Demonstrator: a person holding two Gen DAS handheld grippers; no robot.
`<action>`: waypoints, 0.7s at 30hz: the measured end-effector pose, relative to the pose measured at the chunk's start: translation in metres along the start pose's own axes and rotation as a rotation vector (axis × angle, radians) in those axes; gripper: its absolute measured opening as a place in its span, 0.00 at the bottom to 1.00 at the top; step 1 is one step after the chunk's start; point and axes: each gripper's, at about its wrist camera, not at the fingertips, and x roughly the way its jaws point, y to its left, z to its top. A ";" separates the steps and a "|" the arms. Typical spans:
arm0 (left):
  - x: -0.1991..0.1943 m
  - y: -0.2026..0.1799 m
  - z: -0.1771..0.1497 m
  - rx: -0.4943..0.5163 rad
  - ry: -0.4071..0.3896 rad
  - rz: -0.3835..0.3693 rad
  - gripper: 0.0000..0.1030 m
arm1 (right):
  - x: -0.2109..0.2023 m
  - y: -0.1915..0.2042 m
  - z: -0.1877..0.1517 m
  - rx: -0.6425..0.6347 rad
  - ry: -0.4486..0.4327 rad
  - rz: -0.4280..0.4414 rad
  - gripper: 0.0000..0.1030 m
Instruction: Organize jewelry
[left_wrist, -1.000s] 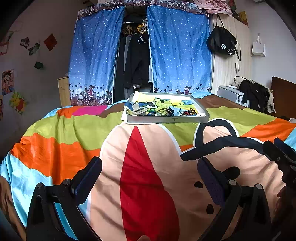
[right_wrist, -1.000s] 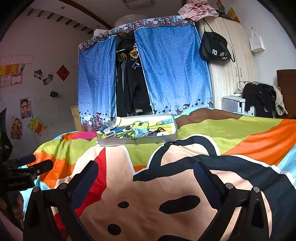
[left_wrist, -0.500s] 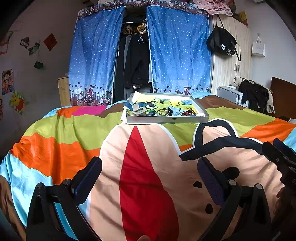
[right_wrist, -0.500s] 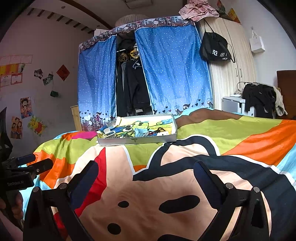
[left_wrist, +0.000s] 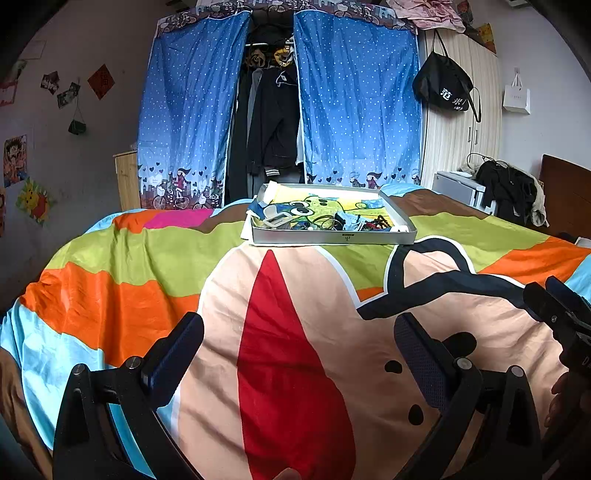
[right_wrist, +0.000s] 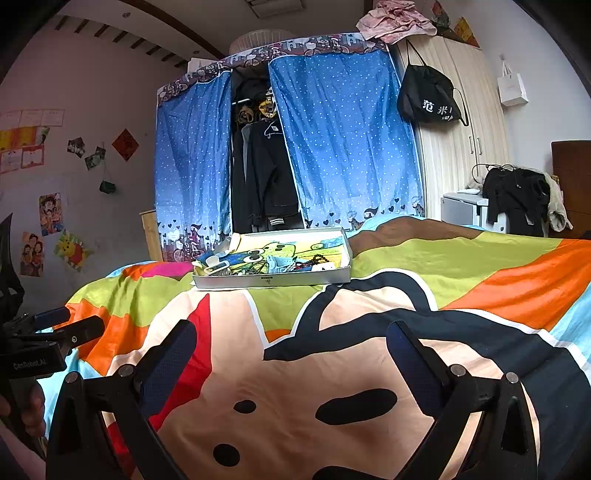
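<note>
Bedspread (left_wrist: 295, 332) in bright cartoon colours fills my view, and I use the tray (left_wrist: 332, 238) on it as my landmark. Tray sits far ahead of both tools, holding a tangle of jewelry (left_wrist: 332, 221), beads and cords piled toward its near wall, unsorted as far as I can judge. My left hand-held gripper (left_wrist: 295, 339) and right hand-held gripper (right_wrist: 291, 347) hover well short of it, jaws spread wide, holding nothing, likely poised for reaching.

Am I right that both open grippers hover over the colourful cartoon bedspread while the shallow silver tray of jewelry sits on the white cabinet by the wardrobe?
Not quite. The shallow silver tray sits on the colourful cartoon bedspread itself, far ahead of both open grippers, left gripper and right gripper, as the left wrist view shows.
</note>
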 end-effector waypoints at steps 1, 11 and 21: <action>0.000 0.000 0.000 0.000 0.000 0.001 0.98 | 0.000 0.000 0.000 0.000 0.000 -0.001 1.00; 0.000 0.000 0.000 -0.001 0.000 0.001 0.98 | 0.000 0.001 0.000 0.000 -0.001 0.000 1.00; -0.002 -0.002 0.000 -0.004 0.003 -0.006 0.98 | 0.000 0.000 -0.001 -0.001 0.000 -0.001 1.00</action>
